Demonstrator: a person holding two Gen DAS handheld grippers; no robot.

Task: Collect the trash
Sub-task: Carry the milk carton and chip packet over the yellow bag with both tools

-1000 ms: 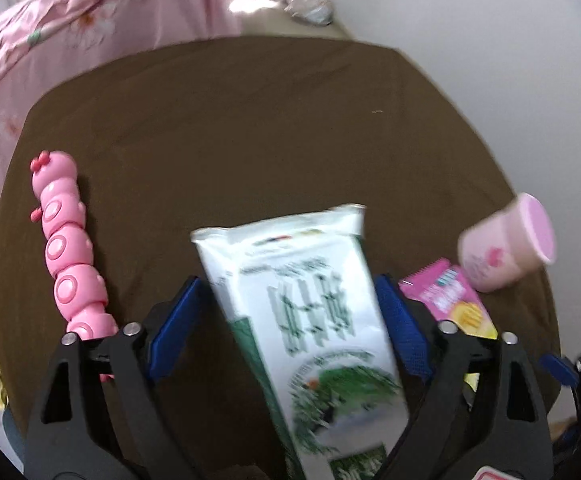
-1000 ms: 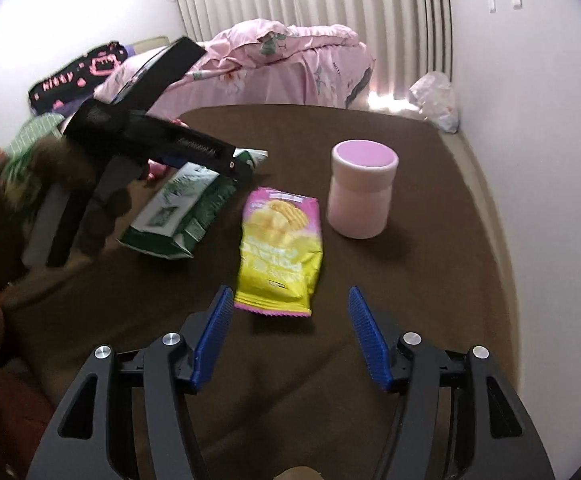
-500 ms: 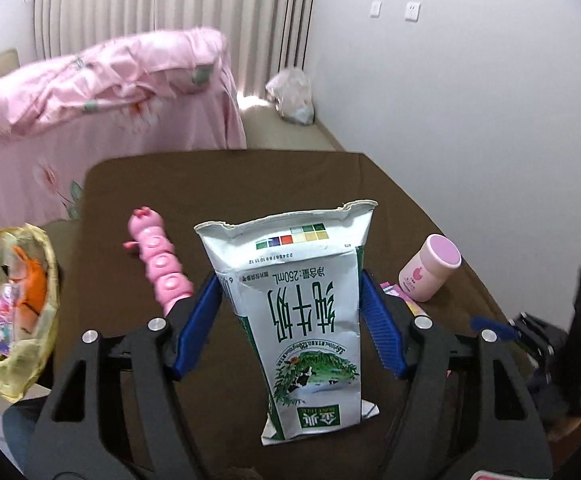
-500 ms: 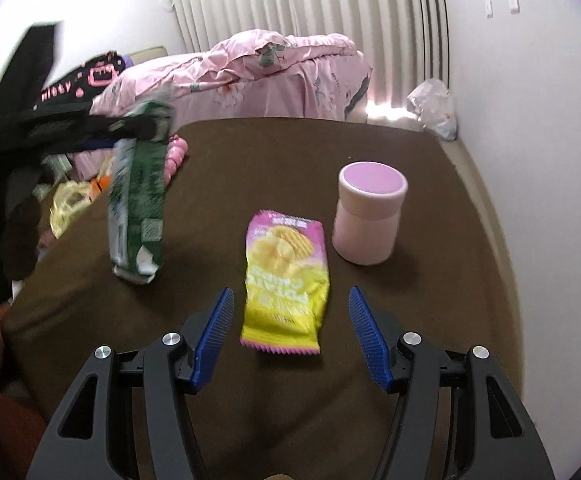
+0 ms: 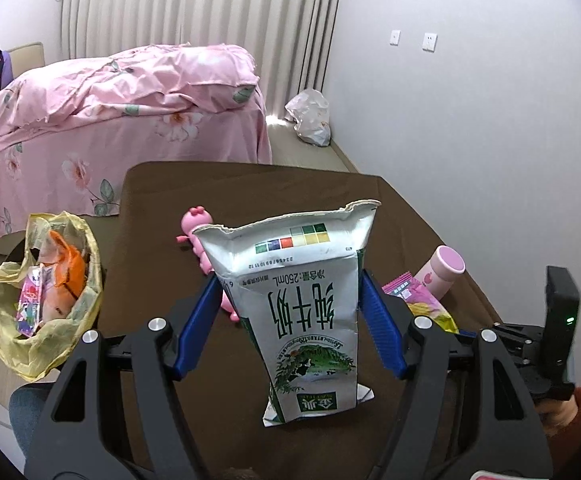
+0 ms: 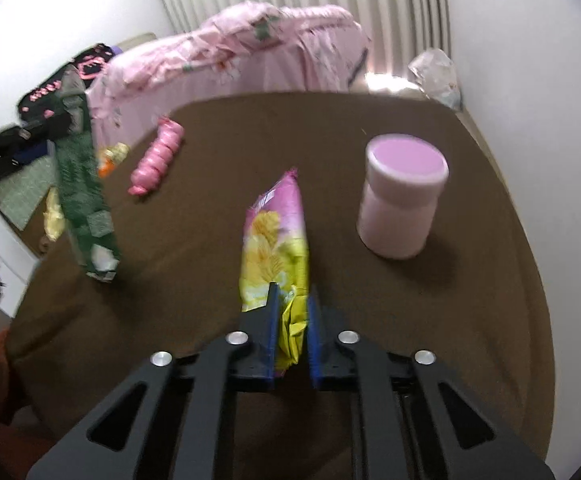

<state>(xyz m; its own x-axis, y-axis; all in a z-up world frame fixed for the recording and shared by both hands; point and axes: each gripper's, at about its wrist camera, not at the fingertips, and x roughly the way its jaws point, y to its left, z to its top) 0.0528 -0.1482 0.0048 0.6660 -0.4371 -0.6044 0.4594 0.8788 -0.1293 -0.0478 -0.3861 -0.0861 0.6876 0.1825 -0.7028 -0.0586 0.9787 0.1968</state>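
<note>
Left gripper (image 5: 288, 330) held your torn green-and-white milk carton (image 5: 304, 320); right gripper (image 6: 290, 332) had just pinched the pink-and-yellow snack packet (image 6: 276, 240). You needed both over the yellow bin bag (image 5: 38, 300) before letting go.

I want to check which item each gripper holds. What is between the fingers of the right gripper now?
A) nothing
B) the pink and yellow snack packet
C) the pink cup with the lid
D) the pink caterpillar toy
B: the right gripper is shut on the pink and yellow snack packet, whose near end is pinched between the blue pads.
</note>
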